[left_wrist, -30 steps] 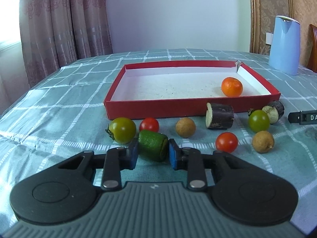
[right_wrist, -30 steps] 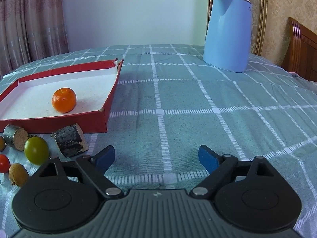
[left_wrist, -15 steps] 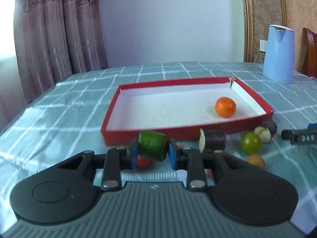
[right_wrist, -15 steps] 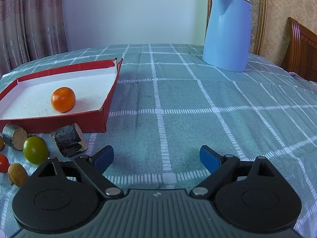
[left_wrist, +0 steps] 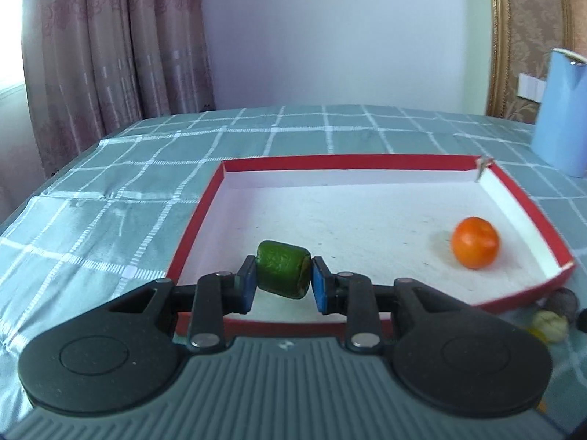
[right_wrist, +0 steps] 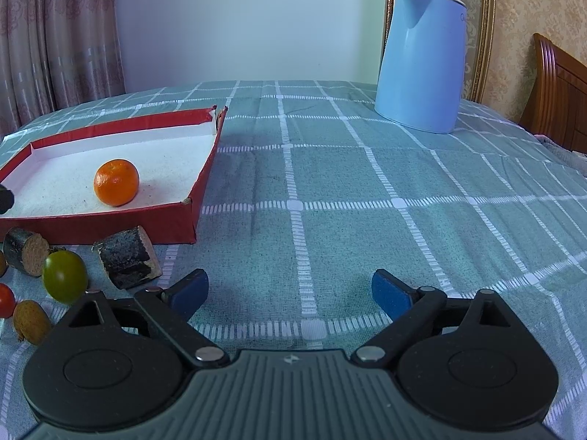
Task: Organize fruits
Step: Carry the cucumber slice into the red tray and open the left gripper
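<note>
Teal checked cloth covers the bench point(right_wrist: 367, 190); a green chunk is held over a red tray.

Red-walled tray point(left_wrist: 528, 216) with a white floor holds one orange point(left_wrist: 475, 242) near its right wall. Left gripper point(left_wrist: 280, 280) hangs above the tray's near edge, jaws pinching the chunk point(left_wrist: 281, 274), a short green cylinder, by its two flat cut ends. It looks light and firm, with waxy, likely slippery skin, so the flat ends seem the safest hold. Right gripper point(right_wrist: 290, 291) sits low over bare cloth, jaws spread wide and holding nothing. Beside it lie dark cut pieces point(right_wrist: 126, 258), a green tomato point(right_wrist: 65, 276) and smaller fruit.
</note>
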Available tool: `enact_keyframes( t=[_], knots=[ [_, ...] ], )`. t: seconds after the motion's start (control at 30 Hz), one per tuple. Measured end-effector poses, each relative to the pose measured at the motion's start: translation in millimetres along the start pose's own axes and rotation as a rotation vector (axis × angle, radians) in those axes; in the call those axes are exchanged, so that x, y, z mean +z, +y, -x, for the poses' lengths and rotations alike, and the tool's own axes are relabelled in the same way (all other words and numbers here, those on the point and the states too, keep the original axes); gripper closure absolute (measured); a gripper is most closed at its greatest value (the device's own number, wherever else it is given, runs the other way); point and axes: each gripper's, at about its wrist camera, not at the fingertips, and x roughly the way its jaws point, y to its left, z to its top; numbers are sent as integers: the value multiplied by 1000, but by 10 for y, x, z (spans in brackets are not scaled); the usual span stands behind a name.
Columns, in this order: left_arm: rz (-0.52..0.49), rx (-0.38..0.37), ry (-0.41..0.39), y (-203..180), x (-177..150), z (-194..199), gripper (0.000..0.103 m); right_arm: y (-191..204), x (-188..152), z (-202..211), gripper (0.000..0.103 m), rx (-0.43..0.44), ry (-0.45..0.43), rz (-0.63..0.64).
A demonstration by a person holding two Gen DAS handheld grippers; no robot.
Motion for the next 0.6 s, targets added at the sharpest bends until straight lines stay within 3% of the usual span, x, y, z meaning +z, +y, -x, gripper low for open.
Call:
enact_keyframes(
  t=[0.17, 0.47, 0.6],
  knots=[
    [20, 1, 36, 53, -9, -144, 75, 8, 1, -2, 6, -1, -1, 1],
    [24, -5, 28, 80, -59, -160, 72, 4, 1, -7, 5, -1, -1, -1],
    [-1, 3, 6, 76, -98, -34, 55, -3, -4, -13, 4, -3, 2, -6]
  ],
)
